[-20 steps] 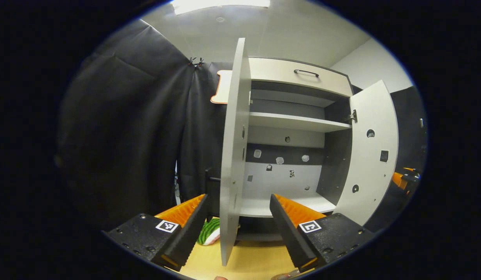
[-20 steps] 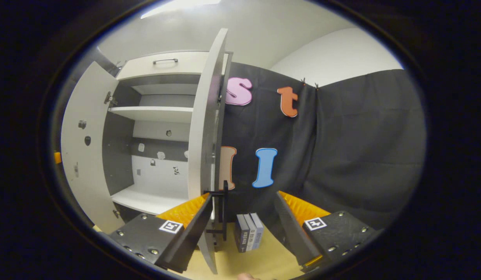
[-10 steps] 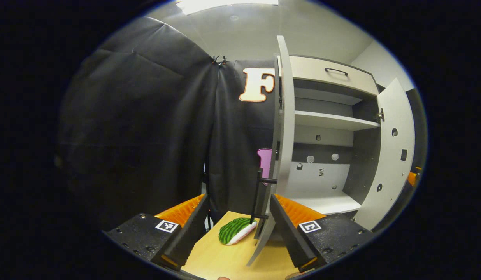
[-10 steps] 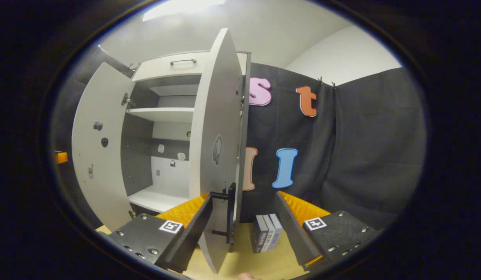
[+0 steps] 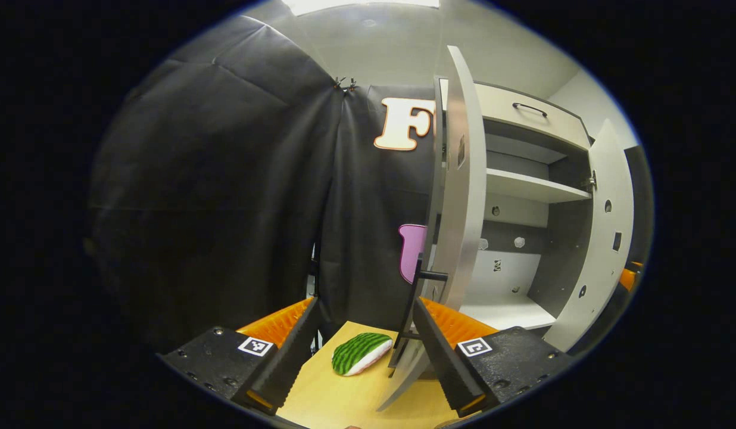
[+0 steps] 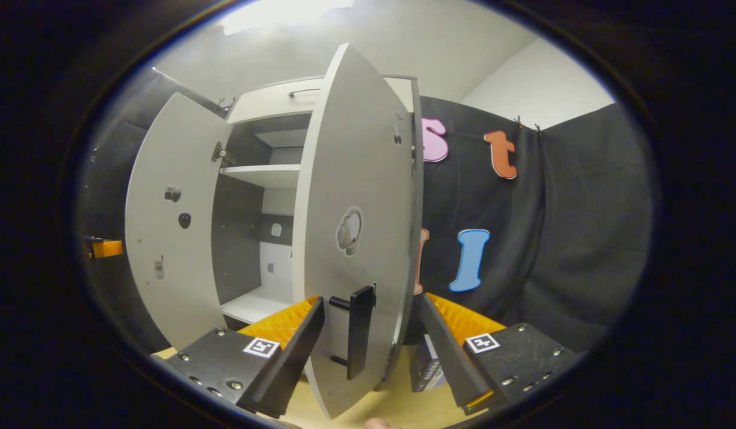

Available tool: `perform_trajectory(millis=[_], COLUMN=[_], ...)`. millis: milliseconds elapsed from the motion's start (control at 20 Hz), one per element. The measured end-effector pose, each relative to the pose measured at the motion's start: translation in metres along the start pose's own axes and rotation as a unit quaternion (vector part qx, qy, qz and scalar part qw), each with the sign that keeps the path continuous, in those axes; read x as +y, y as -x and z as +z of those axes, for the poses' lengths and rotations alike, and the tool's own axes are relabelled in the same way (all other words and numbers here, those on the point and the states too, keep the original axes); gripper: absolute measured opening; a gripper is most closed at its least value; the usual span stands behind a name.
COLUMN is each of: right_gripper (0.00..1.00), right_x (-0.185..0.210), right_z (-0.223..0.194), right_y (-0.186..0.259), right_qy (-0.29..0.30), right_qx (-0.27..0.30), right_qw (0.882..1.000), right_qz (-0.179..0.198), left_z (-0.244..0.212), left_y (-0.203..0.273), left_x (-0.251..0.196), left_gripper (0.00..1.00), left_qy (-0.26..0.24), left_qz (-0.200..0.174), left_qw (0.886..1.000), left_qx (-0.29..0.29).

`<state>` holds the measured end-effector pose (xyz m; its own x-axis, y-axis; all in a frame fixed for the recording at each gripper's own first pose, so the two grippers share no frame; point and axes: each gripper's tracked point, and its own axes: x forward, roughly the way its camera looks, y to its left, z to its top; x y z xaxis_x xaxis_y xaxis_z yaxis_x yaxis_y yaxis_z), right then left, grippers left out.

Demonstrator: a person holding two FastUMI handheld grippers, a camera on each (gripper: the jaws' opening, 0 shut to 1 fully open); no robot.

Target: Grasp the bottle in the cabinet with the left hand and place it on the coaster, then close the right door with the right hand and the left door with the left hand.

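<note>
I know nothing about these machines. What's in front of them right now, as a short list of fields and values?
cabinet: both doors open, shelves bare
right door: partly swung in, black handle between the right gripper fingers, not clamped
left door: ajar, near the left gripper
tabletop: watermelon-patterned piece; small boxes by the right door
bottle: can't tell

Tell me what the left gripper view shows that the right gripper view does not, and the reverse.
Left gripper view: a green striped watermelon-slice object lying on the wooden table, near the left door, which is seen almost edge-on.
Right gripper view: dark books or boxes standing behind the right door, whose black handle faces the camera.
Both: the open cabinet's shelf, its top drawer, the table, both doors.
</note>
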<state>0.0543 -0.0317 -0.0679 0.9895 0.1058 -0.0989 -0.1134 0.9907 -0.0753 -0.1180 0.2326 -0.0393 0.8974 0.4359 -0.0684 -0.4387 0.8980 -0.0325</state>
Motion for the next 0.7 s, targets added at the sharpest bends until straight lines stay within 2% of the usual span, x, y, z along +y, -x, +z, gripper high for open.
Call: perform_trajectory(millis=[50,100,150,250,300,400,450,500,550,700], right_gripper=[0.98,0.94,0.98,0.98,0.98,0.98,0.94,0.98,0.98,0.98], right_x=[0.006,0.012,0.020,0.038,0.045,0.057,0.062,0.065,0.065,0.064], right_z=[-0.002,-0.004,-0.004,-0.004,-0.004,-0.003,-0.002,-0.002,-0.002,-0.003], right_y=[-0.004,-0.008,-0.012,-0.019,-0.021,-0.024,-0.026,-0.027,-0.026,-0.024], right_qy=[0.000,-0.001,-0.004,-0.005,-0.002,0.010,0.015,0.020,0.023,0.017], right_qx=[0.004,0.007,0.009,0.010,0.010,0.005,0.002,0.000,0.000,0.002], right_qw=[1.000,1.000,1.000,0.999,0.999,0.999,0.999,0.999,0.999,0.999], right_qz=[0.003,0.010,0.018,0.036,0.040,0.046,0.049,0.050,0.049,0.044], left_z=[-0.001,-0.002,-0.003,-0.003,-0.002,-0.005,-0.005,-0.004,-0.005,-0.006], left_y=[-0.002,-0.004,-0.006,-0.009,-0.011,-0.016,-0.017,-0.019,-0.021,-0.026], left_x=[0.002,0.002,0.002,0.002,0.001,0.001,-0.001,-0.001,-0.003,-0.010], left_gripper=[0.97,0.97,0.97,0.97,0.93,0.97,1.00,0.96,0.93,0.97], left_qy=[0.001,0.003,0.005,0.009,0.010,0.010,0.010,0.011,0.012,0.009], left_qz=[0.000,-0.001,-0.002,-0.008,-0.012,-0.021,-0.025,-0.028,-0.033,-0.051], left_qw=[1.000,1.000,1.000,1.000,1.000,1.000,1.000,1.000,0.999,0.999], left_qx=[0.001,0.001,0.001,-0.002,-0.003,0.000,0.000,-0.001,-0.001,-0.001])
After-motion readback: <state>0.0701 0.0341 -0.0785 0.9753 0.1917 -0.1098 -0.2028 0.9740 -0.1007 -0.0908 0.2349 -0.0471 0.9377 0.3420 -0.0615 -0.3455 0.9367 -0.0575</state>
